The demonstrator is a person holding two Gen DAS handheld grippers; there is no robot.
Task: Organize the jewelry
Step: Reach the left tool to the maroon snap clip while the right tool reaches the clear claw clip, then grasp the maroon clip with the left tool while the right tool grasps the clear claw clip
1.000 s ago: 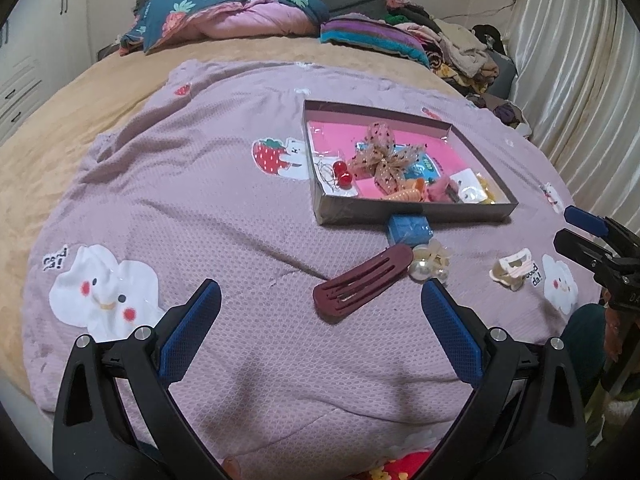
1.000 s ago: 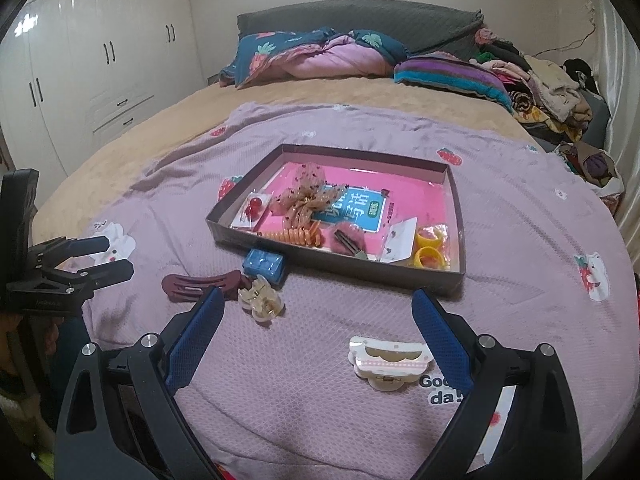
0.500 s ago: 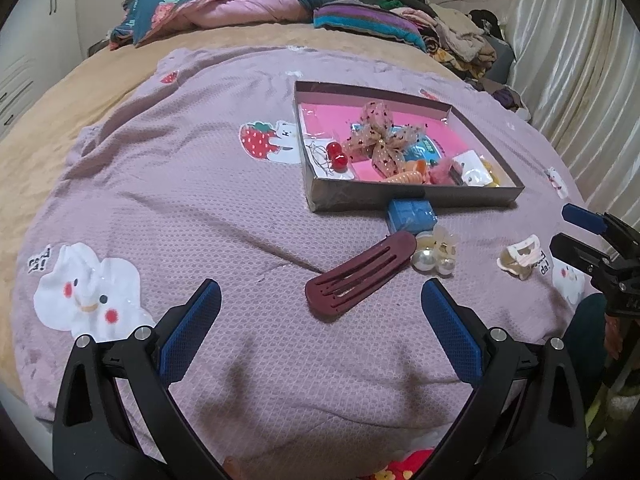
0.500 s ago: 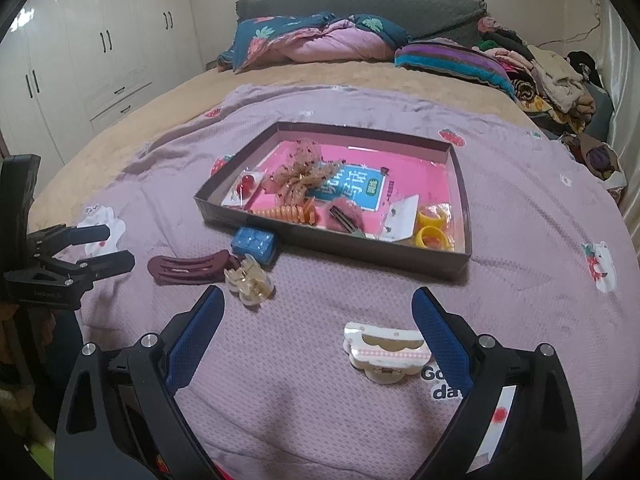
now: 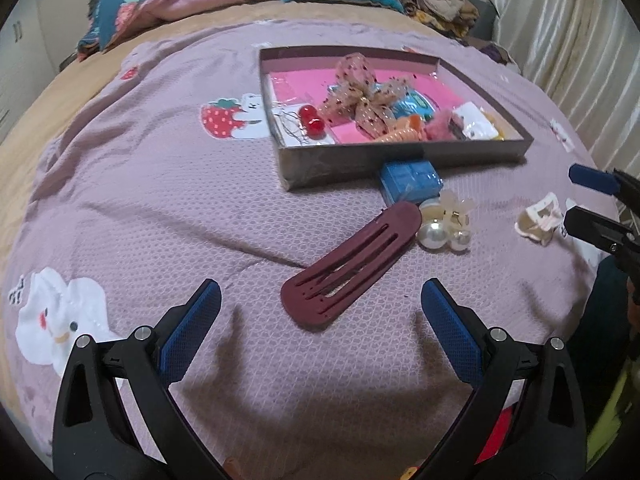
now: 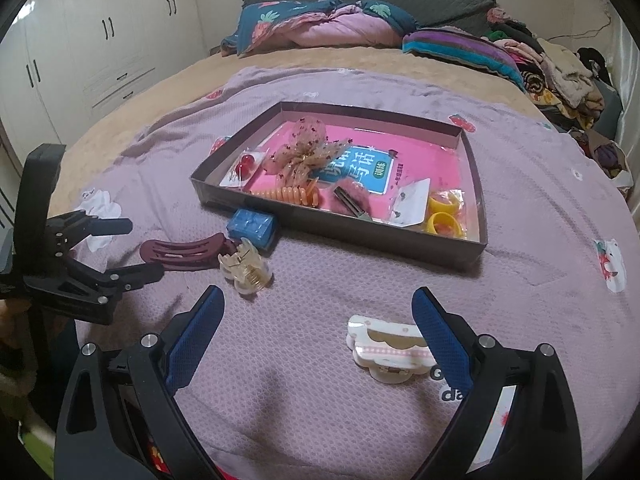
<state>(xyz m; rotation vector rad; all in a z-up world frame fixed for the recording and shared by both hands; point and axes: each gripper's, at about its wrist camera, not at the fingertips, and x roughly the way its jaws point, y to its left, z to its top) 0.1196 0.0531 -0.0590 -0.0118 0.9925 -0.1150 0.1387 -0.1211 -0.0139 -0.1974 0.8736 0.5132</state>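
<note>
Maroon hair clip [image 5: 352, 264] flat on purple blanket [image 5: 160, 184], at 12 o'clock between spread jaws of left gripper [image 5: 320, 312], untouched. White claw clip [image 6: 390, 354] beside right-hand finger of right gripper [image 6: 318, 316], also released. Tray [image 6: 340, 236] of accessories further off at 12 o'clock

From my left gripper [image 5: 320, 300], bare blanket [image 5: 160, 200] opens toward ten o'clock; the maroon clip [image 5: 352, 264] blocks twelve, the tray [image 5: 400, 160] beyond.
</note>
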